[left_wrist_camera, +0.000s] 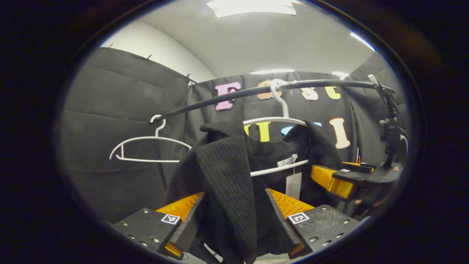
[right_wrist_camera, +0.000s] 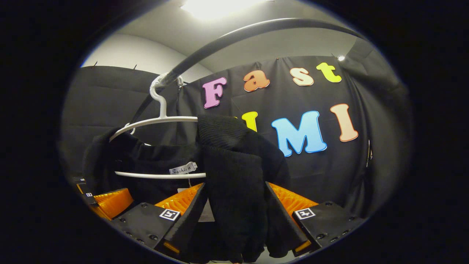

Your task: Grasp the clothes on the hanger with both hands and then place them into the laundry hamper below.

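In the left gripper view, we see the left claw (left_wrist_camera: 234, 216) pinching a fold of the black knit garment (left_wrist_camera: 227, 176), its two fingers pressed against the cloth on either side. Just behind, the garment hangs draped over the white hanger (left_wrist_camera: 278, 119), with a paper tag (left_wrist_camera: 293, 185) dangling below the collar label. The right claw (left_wrist_camera: 331, 181) reaches into the garment's far shoulder. Beyond, an empty hanger (left_wrist_camera: 146, 148) hangs on the dark rail (left_wrist_camera: 256, 90).

In the right gripper view, we find the right claw (right_wrist_camera: 236, 216) clamped on the garment's other shoulder, both fingers bearing on the knit. The left claw (right_wrist_camera: 110, 201) shows low beside the garment.
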Action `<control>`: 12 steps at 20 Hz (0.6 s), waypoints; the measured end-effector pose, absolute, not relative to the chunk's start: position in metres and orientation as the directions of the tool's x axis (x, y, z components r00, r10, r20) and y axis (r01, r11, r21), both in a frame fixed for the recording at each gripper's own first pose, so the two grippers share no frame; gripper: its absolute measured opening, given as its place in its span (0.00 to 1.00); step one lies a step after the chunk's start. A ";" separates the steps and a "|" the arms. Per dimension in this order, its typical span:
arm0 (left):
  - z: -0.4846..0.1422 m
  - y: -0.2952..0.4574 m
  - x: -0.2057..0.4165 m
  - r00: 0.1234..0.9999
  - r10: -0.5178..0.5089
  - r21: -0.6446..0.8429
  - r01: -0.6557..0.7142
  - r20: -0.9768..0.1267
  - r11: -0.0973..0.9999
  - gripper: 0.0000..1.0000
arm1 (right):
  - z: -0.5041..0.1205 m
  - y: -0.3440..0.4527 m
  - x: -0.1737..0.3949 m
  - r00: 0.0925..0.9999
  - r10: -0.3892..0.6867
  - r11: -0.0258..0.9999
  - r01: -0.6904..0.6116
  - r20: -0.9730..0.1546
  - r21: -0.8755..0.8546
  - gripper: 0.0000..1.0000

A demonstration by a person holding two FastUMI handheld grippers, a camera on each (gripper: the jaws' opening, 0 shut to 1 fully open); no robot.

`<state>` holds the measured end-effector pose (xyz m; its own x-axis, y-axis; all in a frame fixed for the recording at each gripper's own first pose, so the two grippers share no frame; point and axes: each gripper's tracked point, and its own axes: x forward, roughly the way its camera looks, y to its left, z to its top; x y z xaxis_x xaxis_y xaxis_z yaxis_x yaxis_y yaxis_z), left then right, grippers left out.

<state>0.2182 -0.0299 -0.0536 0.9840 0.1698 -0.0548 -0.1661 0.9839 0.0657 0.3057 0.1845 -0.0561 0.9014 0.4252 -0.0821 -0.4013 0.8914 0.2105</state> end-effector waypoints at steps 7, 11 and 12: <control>-0.063 -0.010 0.225 0.968 0.240 0.066 -0.235 -0.070 0.970 0.54 | -0.071 0.206 0.319 0.882 0.455 0.884 -0.430 -0.124 0.185 0.65; -0.061 0.000 0.218 0.968 0.240 0.040 -0.238 -0.070 0.970 0.21 | -0.066 0.184 0.325 0.909 0.402 0.912 -0.384 -0.115 0.146 0.10; -0.060 0.003 0.214 0.967 0.248 0.045 -0.245 -0.066 0.968 0.12 | -0.063 0.174 0.328 0.924 0.367 0.928 -0.357 -0.105 0.109 0.08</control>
<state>0.2138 0.0028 -0.0598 0.9665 0.2480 -0.0663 -0.2453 0.9684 0.0453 0.3282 0.1738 -0.0625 0.9242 0.3673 -0.1047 -0.3565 0.9279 0.1088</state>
